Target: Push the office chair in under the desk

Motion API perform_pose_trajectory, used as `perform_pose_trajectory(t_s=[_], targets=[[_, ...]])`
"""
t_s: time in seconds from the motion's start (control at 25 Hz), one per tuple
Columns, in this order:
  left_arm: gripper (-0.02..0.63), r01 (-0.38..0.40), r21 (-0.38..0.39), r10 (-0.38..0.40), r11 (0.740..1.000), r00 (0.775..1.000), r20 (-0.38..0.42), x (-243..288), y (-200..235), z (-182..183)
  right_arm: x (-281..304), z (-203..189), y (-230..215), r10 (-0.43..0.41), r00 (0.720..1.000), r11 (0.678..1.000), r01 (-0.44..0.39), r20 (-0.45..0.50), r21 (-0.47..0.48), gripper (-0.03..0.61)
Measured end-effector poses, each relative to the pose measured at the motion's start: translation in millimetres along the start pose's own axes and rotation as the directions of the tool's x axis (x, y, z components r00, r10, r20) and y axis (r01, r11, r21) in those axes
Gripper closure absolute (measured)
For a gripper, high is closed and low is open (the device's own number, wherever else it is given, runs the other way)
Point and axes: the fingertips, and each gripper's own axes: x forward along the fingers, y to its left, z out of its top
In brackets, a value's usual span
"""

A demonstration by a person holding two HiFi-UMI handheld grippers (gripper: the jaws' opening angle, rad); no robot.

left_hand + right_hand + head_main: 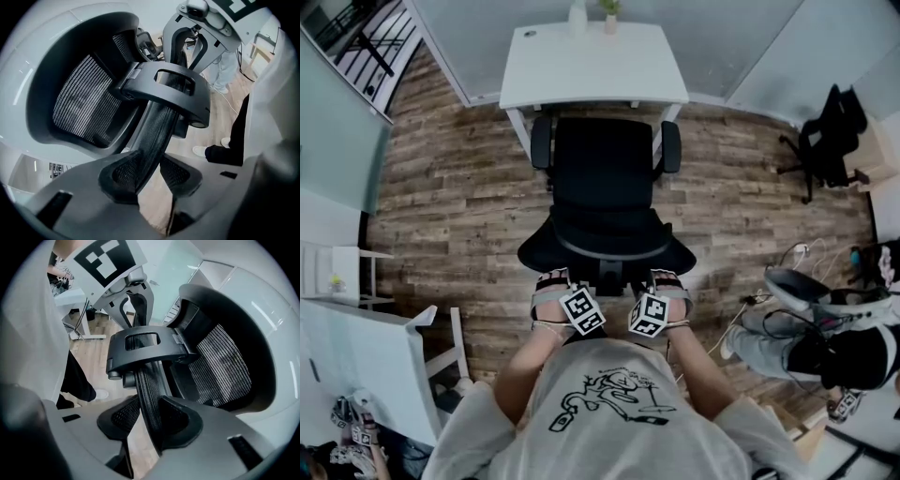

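Left gripper partway closed, pads pinching mesh top rim of office chair back. Right gripper same deal, clamped on same rim, near left one. Chair faces white desk, armrests just short of desk front, seat not under yet. Wood floor below, second black chair well off at right.

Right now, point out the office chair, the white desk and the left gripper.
office chair (602, 164): head view, on its seat.
white desk (591, 66): head view, on the bare desktop.
left gripper (150, 172): left gripper view, midway between the fingertips, at the chair's mesh edge.
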Motion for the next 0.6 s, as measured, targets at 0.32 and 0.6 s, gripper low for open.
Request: perform_pose_trajectory(t_s=[0.32,0.6], targets=[[0.483,-0.006,0.007,0.006,1.0,1.0,0.015,12.6,23.1,1.9,14.5,8.6,-18.6,-0.012,1.0,1.0,0.012,-0.007,0.012,0.419],[0.483,-0.007,0.008,0.007,1.0,1.0,0.015,19.5,37.6,4.7,21.4,11.8,-32.8,-0.037,0.999,0.999,0.037,-0.011,0.02,0.42]])
